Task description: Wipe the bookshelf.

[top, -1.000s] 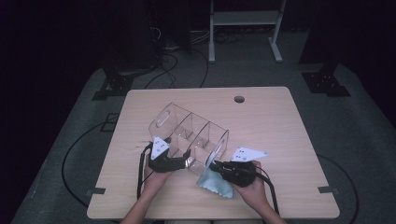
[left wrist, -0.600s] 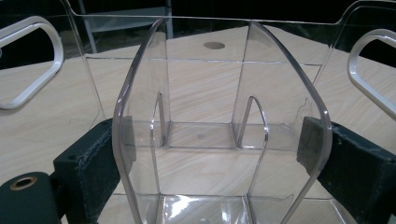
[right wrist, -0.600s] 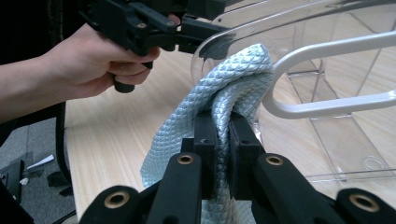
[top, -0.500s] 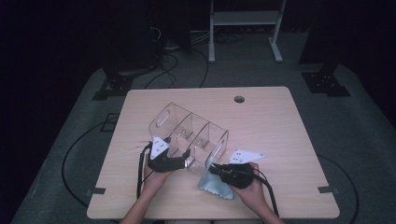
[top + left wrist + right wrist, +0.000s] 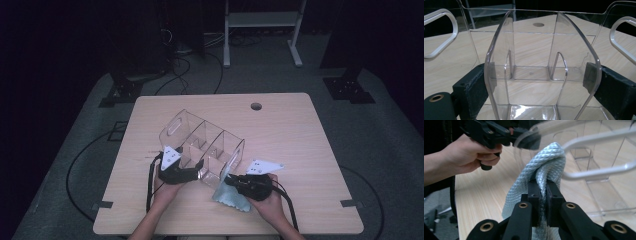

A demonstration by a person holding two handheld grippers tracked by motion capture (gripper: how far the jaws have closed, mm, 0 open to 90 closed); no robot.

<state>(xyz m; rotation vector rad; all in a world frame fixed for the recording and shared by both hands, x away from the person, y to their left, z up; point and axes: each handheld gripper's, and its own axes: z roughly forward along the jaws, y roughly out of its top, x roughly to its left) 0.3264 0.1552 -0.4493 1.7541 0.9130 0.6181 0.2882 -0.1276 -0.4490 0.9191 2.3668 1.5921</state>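
Clear organiser (image 5: 202, 145) with white-rimmed handles, pale blue woven-pattern cloth (image 5: 541, 170), black hand-held gripper (image 5: 541, 192), light woodgrain table (image 5: 300, 135)

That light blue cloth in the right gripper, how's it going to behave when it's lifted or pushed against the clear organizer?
The cloth is probably floppy: it folds and drapes around the right gripper. Its woven texture suggests decent grip, not slippery. It likely bunches against the clear organizer rather than sliding flat.

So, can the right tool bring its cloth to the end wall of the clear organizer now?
Probably yes. The right tool is shut on the light blue cloth, which already sits against the clear organizer at its handle end. The left tool holds a different wall, so nothing blocks the way.
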